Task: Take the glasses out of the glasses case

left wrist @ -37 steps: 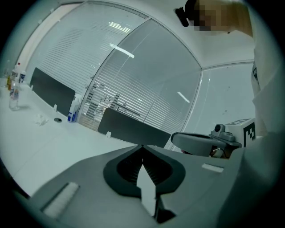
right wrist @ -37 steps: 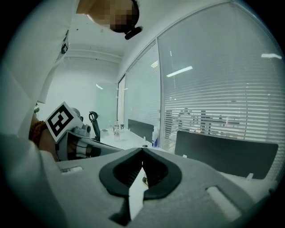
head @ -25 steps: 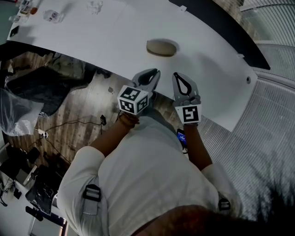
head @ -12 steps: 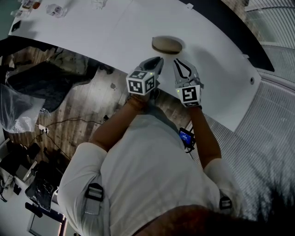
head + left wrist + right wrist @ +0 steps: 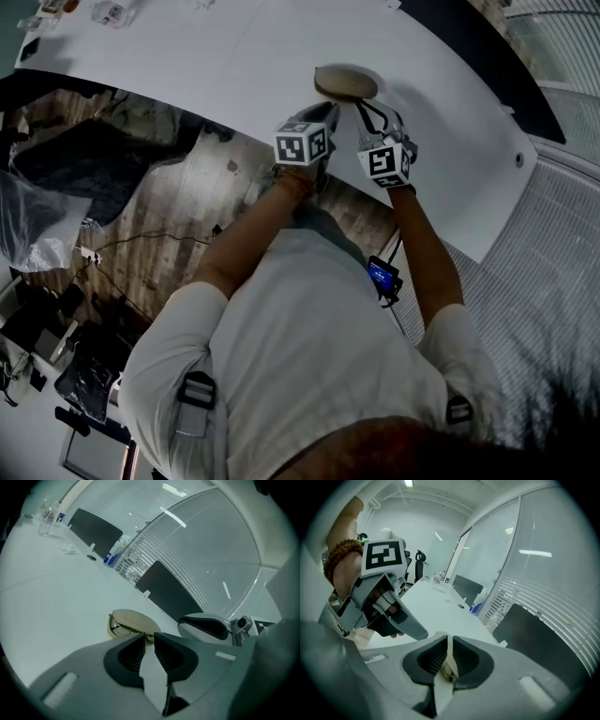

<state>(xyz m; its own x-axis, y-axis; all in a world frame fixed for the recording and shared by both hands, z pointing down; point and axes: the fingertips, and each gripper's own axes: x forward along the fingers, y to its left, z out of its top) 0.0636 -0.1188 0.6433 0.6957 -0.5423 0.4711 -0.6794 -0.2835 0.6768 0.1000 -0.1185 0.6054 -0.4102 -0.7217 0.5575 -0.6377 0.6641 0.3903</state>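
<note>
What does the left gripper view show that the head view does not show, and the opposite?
Only the left gripper view: the glasses lying inside the slightly open glasses case. Only the head view: the person's white shirt and the wooden floor. Both: the glasses case on the white table.

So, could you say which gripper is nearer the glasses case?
Right gripper: glasses case shows between its jaws; left gripper sits just short. Both grippers' jaws have just been opening.
</note>
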